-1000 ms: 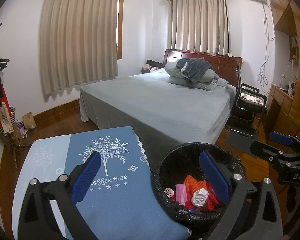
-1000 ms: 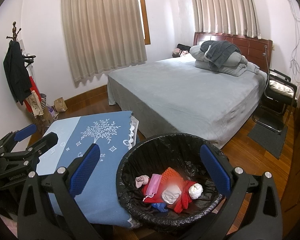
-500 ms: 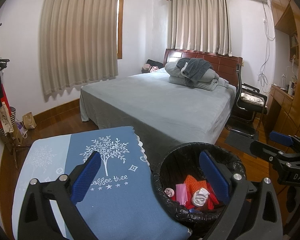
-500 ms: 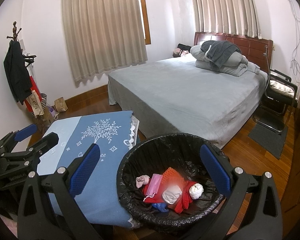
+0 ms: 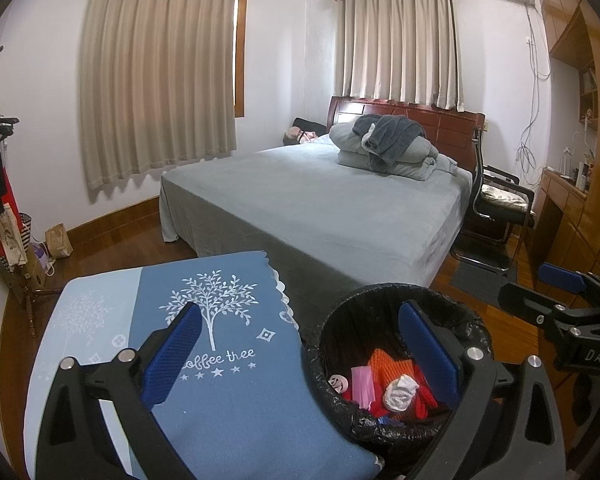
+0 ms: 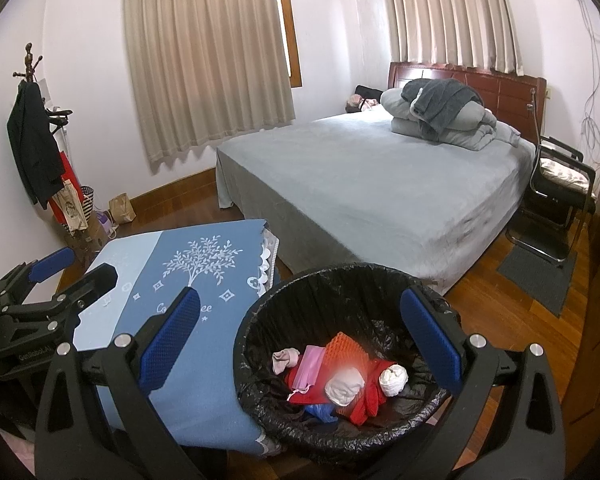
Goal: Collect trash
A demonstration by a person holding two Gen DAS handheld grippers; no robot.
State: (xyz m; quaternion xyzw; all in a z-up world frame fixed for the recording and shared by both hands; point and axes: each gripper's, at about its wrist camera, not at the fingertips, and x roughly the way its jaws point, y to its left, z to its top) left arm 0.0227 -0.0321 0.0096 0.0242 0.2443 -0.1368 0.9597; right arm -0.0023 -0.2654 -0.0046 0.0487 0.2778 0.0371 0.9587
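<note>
A round bin with a black liner (image 6: 260, 320) (image 5: 380, 292) stands on the floor beside a small table. Inside lie several pieces of trash: an orange mesh piece (image 6: 346, 346) (image 5: 384, 364), a pink wrapper (image 6: 312, 364), red scraps, white crumpled wads (image 6: 342, 388) (image 5: 398, 390). My right gripper (image 6: 300, 344) hangs open above the bin and the table edge, with nothing between its blue pads. My left gripper (image 5: 300, 356) is open too, spanning the table's cloth and the bin's rim, and holds nothing. Each gripper shows at the edge of the other's view.
The table wears a blue cloth (image 5: 220, 360) (image 6: 180, 280) with a white tree print. Behind it is a grey bed (image 5: 320, 200) with folded bedding. A black chair (image 5: 496, 204), wooden cabinets at right, a coat rack (image 6: 32, 140) and bags at left line the wood floor.
</note>
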